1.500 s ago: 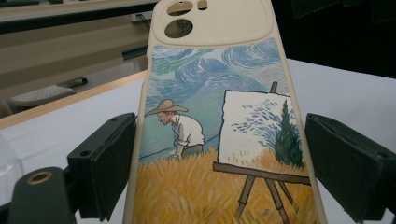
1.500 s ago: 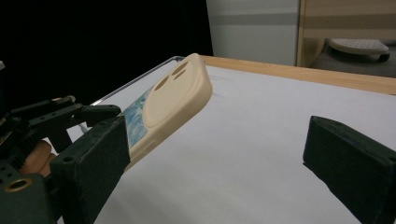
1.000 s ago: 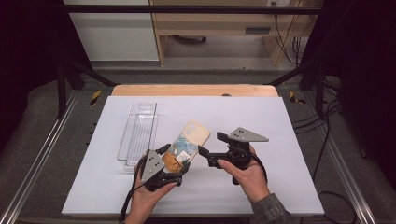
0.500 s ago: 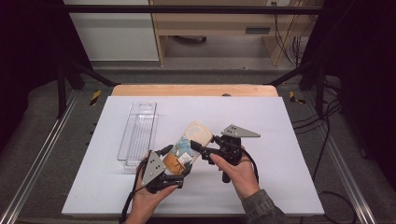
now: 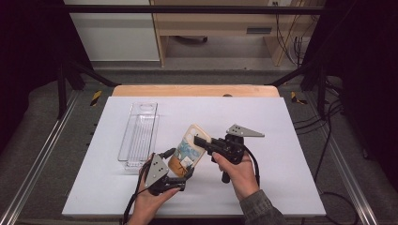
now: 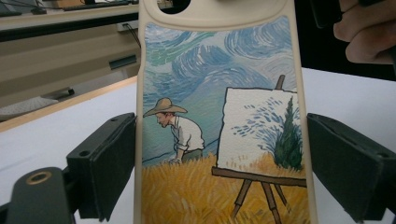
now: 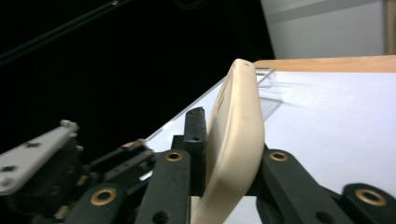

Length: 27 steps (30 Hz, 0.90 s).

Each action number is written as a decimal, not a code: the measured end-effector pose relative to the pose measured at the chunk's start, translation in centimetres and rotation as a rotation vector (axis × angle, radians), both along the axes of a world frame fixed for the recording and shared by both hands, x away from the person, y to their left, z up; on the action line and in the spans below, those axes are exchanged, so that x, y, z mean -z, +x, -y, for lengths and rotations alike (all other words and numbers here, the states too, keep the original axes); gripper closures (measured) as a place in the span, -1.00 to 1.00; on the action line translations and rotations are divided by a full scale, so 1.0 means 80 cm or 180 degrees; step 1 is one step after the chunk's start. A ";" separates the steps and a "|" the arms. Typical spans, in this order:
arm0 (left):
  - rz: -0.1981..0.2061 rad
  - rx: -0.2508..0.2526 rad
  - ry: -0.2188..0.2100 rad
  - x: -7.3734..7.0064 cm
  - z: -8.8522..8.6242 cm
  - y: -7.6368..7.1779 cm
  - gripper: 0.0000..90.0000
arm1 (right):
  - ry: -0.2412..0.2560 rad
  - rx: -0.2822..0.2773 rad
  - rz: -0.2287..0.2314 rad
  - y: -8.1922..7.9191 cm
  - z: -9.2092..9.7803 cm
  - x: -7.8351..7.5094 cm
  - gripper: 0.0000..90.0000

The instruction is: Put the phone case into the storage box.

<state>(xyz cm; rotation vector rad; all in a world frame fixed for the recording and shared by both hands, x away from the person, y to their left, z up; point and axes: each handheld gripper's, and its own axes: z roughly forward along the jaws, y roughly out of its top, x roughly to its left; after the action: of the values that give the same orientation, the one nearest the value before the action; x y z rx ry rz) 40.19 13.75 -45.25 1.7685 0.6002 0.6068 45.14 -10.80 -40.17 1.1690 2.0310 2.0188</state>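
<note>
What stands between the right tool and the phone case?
Nothing visible. The right tool already has its jaws on both faces of the phone case, near its upper edge. The left tool has a jaw on each long side of the case at its lower end.

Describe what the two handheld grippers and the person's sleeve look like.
Both are black two-jaw tools with brass-coloured pivot bushings. The left gripper and right gripper each carry a grey three-cornered plate on top with small holes, and a black cable trails from each. The jaw pads are blocky matt black. The right forearm wears a mottled grey-green sleeve.
</note>
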 end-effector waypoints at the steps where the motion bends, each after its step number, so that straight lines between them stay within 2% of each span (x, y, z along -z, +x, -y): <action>1: 0.0000 0.0000 0.0000 0.000 0.000 0.000 -0.75 | 0.0000 0.0000 0.0000 0.000 0.000 0.000 0.77; 4: 0.0005 -0.0009 0.0001 0.001 -0.001 -0.001 -0.75 | 0.0059 -0.0100 -0.0032 -0.002 -0.004 -0.004 0.84; 7: 0.0047 -0.0024 0.0005 0.001 -0.003 -0.002 -0.75 | 0.0045 -0.0207 0.0019 -0.007 -0.013 -0.012 0.89; 20: 0.0082 -0.0023 -0.0023 0.002 -0.004 -0.002 -0.75 | -0.0135 -0.0227 0.0203 -0.016 -0.024 -0.023 0.90; 21: 0.0145 0.0088 -0.0019 0.004 -0.006 -0.004 -0.12 | -0.0215 -0.0206 0.0294 -0.019 -0.027 -0.024 0.90; 22: 0.0145 0.0088 -0.0019 0.004 -0.006 -0.004 -0.12 | -0.0215 -0.0206 0.0294 -0.019 -0.027 -0.024 0.90; 23: 0.0130 0.0059 -0.0033 0.005 -0.006 -0.004 -0.19 | -0.0328 -0.0175 0.0363 -0.019 -0.028 -0.025 0.90; 24: 0.0134 0.0052 -0.0039 0.005 -0.006 -0.003 -0.26 | -0.0261 -0.0188 0.0327 -0.019 -0.028 -0.024 0.90; 25: 0.0143 0.0016 -0.0052 0.005 -0.006 -0.003 -0.26 | -0.0261 -0.0188 0.0327 -0.019 -0.028 -0.024 0.90; 26: 0.0137 -0.0005 -0.0126 0.003 -0.007 -0.003 -0.37 | -0.0311 -0.0160 0.0349 -0.020 -0.027 -0.025 0.91; 27: 0.0137 -0.0005 -0.0126 0.003 -0.007 -0.003 -0.39 | -0.0326 -0.0154 0.0361 -0.021 -0.027 -0.026 0.91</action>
<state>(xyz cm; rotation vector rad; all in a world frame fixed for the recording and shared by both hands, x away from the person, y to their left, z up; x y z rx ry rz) 39.94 14.34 -45.52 1.7140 0.5802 0.6285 43.46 -8.64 -38.11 0.9737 2.0988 1.9279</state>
